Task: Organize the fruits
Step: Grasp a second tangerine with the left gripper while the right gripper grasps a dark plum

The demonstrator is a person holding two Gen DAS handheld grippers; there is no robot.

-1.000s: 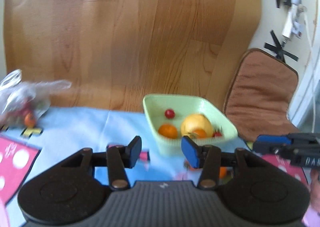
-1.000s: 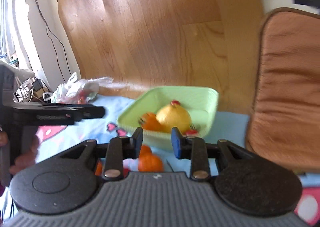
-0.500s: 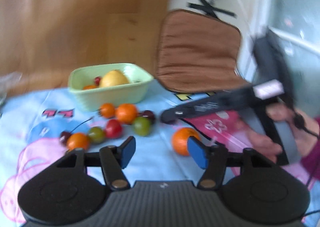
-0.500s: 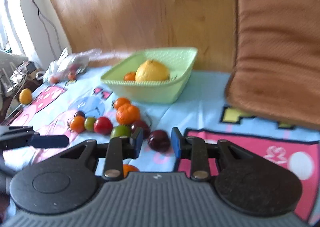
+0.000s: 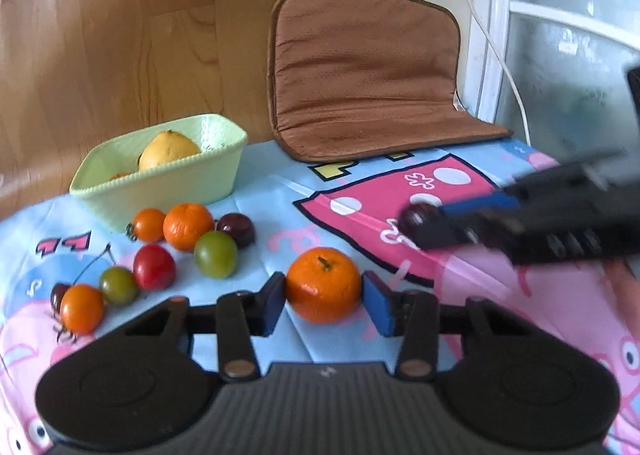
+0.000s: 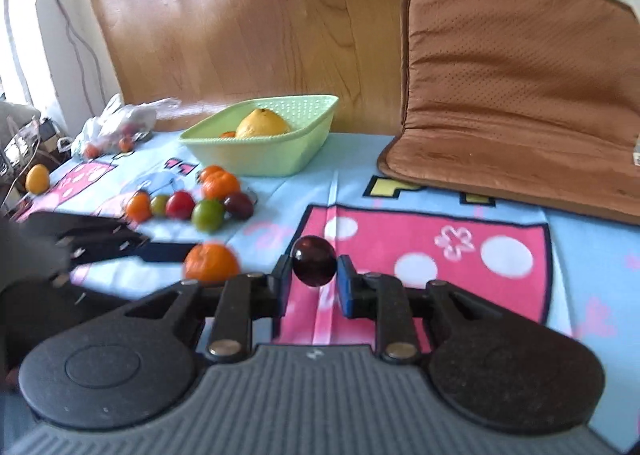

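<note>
Nearest, the left gripper is closing its jaws around a bright orange mandarin; its pads look to be touching the peel, though I cannot be sure they press yet. The right gripper is clamped on a small, glossy dark plum held above the pink patch of the bench's cartoon cloth. Beyond them a loose cluster of small fruit, orange, red, green and one dark, still lies on the cloth just in front of the green basket. The basket holds a large yellow citrus and a little orange fruit, so I judge the sorting well short of halfway.
</note>
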